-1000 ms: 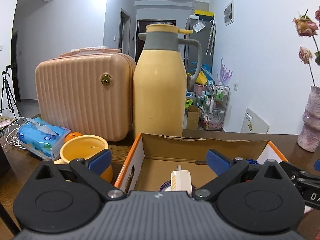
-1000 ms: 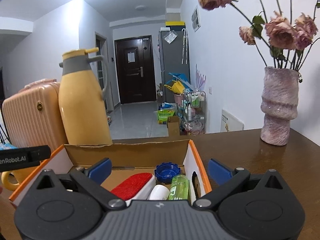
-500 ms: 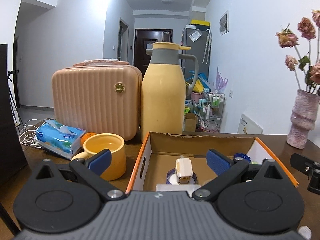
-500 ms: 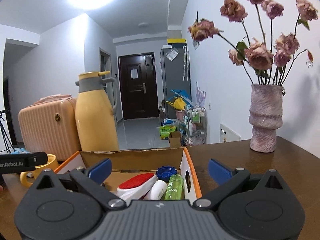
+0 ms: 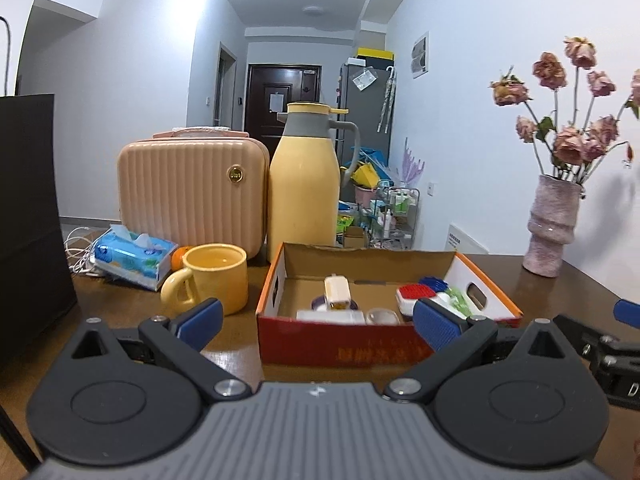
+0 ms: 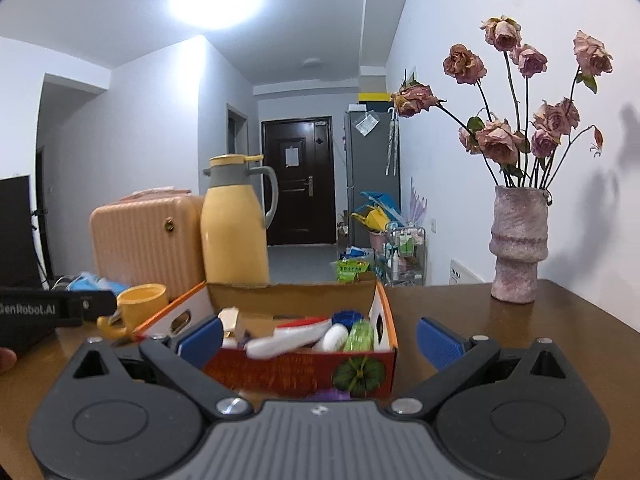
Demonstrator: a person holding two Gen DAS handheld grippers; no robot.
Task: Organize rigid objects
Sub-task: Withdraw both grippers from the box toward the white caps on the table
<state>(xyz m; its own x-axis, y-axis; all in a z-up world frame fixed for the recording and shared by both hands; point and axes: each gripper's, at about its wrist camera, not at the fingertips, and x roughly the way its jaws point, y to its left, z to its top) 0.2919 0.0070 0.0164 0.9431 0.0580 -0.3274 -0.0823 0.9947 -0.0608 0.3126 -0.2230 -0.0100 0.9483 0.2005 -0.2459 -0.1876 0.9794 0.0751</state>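
- Two grippers, both drawn back from the cardboard box (image 5: 384, 336) over the last second; a second ago each camera looked straight down into it, now its whole near wall shows. Judgement: a drop-off is finished, and either the sorting is done or the next item has yet to be chosen.
- Box contents: white charger (image 5: 337, 292), red-topped brush (image 5: 414, 294), blue cap (image 6: 347, 317), green bottle (image 6: 360, 336), white bottle (image 6: 333, 338). All lie inside.
- Left gripper (image 5: 316, 318): jaws spread wide, nothing between them, touching nothing.
- Right gripper (image 6: 320, 336): likewise wide apart, empty, short of the box.
- Yellow mug (image 5: 212, 278) stands just left of the box, on the table (image 6: 500, 332).
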